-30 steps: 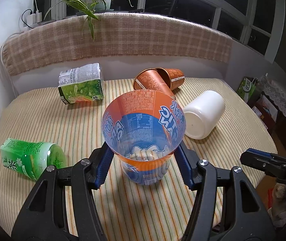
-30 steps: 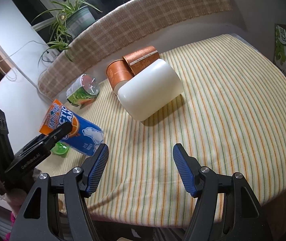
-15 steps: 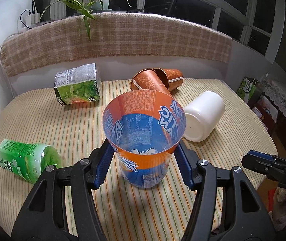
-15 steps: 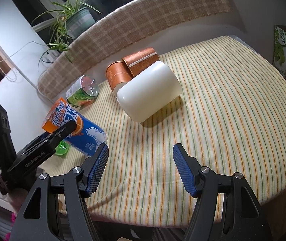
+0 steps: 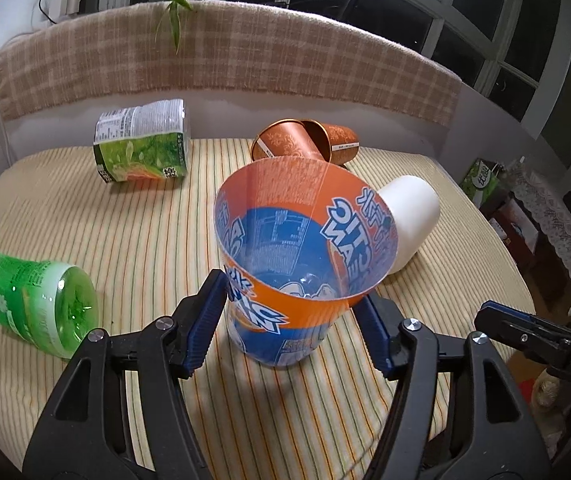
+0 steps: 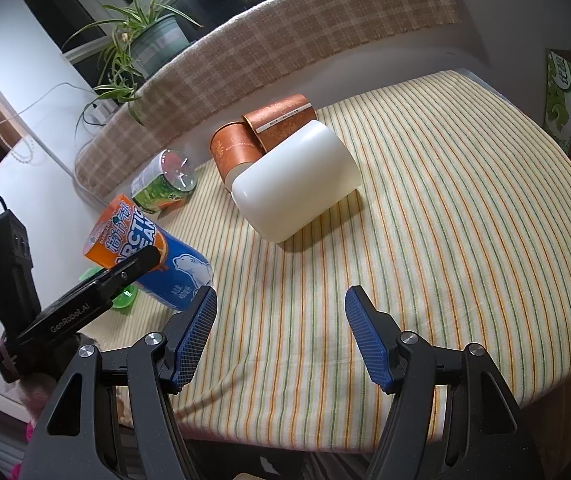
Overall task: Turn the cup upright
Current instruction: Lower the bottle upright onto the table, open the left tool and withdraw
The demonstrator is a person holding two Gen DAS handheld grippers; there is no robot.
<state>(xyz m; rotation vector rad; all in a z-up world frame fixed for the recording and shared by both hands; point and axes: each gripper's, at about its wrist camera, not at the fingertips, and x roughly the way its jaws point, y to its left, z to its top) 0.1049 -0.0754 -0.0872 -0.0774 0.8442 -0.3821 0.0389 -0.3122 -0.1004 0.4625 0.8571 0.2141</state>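
Standing tilted between the left gripper fingers, which pinch it, the orange-blue cup; right gripper spread

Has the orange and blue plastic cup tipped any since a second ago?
Yes. The orange and blue plastic cup has leaned its mouth further toward the plaid-covered ledge.

We see a thin, glossy, see-through plastic cup, a smooth matt white cup, woven striped cloth on the table, and ribbed blue rubbery pads on matt black plastic fingers with shiny metal screws.
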